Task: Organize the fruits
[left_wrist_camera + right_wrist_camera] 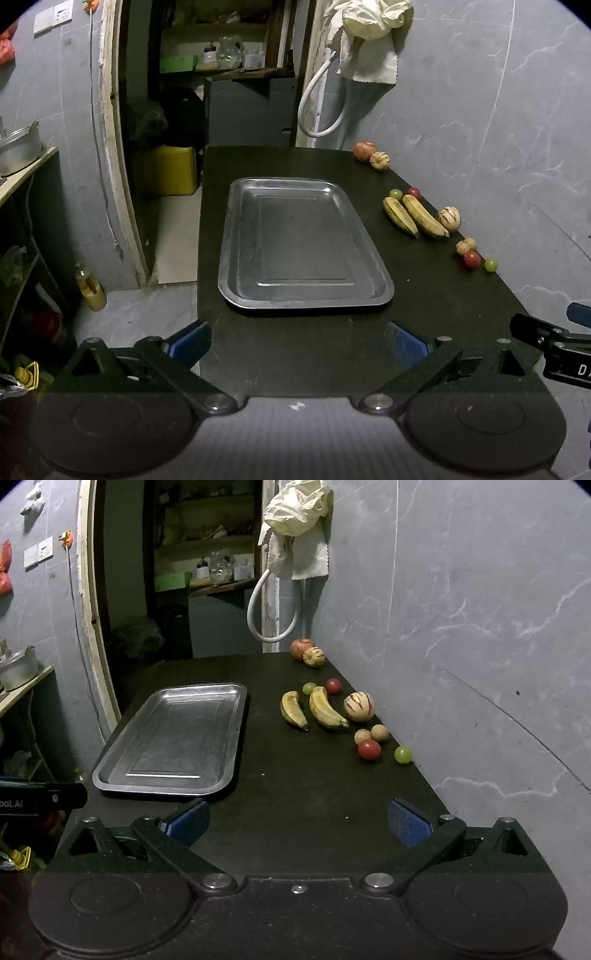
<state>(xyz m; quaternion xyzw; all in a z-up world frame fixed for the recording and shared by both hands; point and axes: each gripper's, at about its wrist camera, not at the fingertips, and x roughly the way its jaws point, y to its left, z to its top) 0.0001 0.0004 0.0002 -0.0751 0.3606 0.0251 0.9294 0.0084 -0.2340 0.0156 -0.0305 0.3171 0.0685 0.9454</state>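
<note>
Showing both hand-held grippers, left gripper [297,343] and right gripper [298,821], with blue-padded jaws spread wide and gripping nothing above a black table [295,794]; a bare rectangular steel tray [173,738] lies at 10 o'clock in the right wrist view, while two yellow bananas [327,707], striped melons, red tomatoes and green grapes line the wall at 1 o'clock

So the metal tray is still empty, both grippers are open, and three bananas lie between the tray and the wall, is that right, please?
Not quite: there are two bananas, not three, as the right wrist view shows clearly. The rest holds: the metal tray is empty, and the left gripper and right gripper are open.
</note>
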